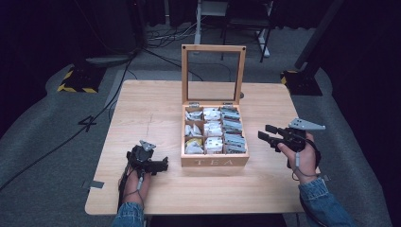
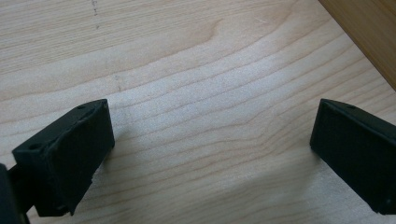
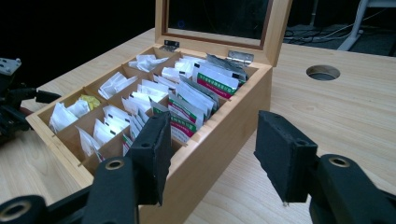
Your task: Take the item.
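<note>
The right gripper (image 3: 210, 156) holds its 2 black fingers (image 3: 152, 156) apart with nothing between them. Just beyond them a wooden tea box (image 3: 224, 128) stands on the light wooden table (image 3: 345, 109), its glass-paned lid (image 3: 219, 23) raised upright on 2 metal hinges (image 3: 240, 57). Dividers split the box into compartments: white tea bags (image 3: 114, 83) fill the farther ones, green and red packets (image 3: 198, 95) the nearest row, and 1 yellow bag (image 3: 89, 101) lies at the left. A round hole (image 3: 323, 72) sits in the table beyond. The other gripper (image 3: 14, 105) is at the left edge.

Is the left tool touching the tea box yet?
Apart. In the high view, bare table shows between the left tool and the tea box; its jaws stand open over empty wood.
</note>
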{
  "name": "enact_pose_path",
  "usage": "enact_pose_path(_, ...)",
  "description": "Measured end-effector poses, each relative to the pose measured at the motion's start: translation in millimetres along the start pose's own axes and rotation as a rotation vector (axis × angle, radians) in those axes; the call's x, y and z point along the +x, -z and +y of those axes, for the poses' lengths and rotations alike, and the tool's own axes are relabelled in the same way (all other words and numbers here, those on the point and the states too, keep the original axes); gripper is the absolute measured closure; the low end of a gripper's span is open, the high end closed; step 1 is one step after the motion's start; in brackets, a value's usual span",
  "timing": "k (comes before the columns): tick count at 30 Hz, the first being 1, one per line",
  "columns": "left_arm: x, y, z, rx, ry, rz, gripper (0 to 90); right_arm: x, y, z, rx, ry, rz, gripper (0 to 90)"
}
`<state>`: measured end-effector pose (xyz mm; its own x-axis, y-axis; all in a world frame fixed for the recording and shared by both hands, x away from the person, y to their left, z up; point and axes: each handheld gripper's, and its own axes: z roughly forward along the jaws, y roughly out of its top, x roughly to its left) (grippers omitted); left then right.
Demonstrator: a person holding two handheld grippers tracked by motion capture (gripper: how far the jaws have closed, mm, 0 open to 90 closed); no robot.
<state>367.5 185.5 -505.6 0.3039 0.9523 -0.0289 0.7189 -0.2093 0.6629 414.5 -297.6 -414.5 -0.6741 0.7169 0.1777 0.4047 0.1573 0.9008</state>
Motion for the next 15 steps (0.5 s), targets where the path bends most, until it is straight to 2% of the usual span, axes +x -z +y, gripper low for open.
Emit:
enact_pose_path(3,0.2,0.0,0.0,0.001,0.003,0.0,0.0,3.0,-3.4,4.0,0.021,-0.007,0.006,45.6)
enact_pose_path(5,0.2,-0.1,0.0,0.0,0.003,-0.001,0.0,4.1,-7.4,7.9,0.043,0.009,0.012,45.6)
enact_pose_path(9,0.5,-0.2,0.2,-0.001,0.0,0.001,0.0,6.4,-11.0,14.9,0.045,0.005,0.014,45.6)
enact_pose_path(15,1.6,-0.7,1.0,0.0,-0.004,0.003,0.0,9.3,-12.0,24.9,0.019,-0.003,0.017,45.6)
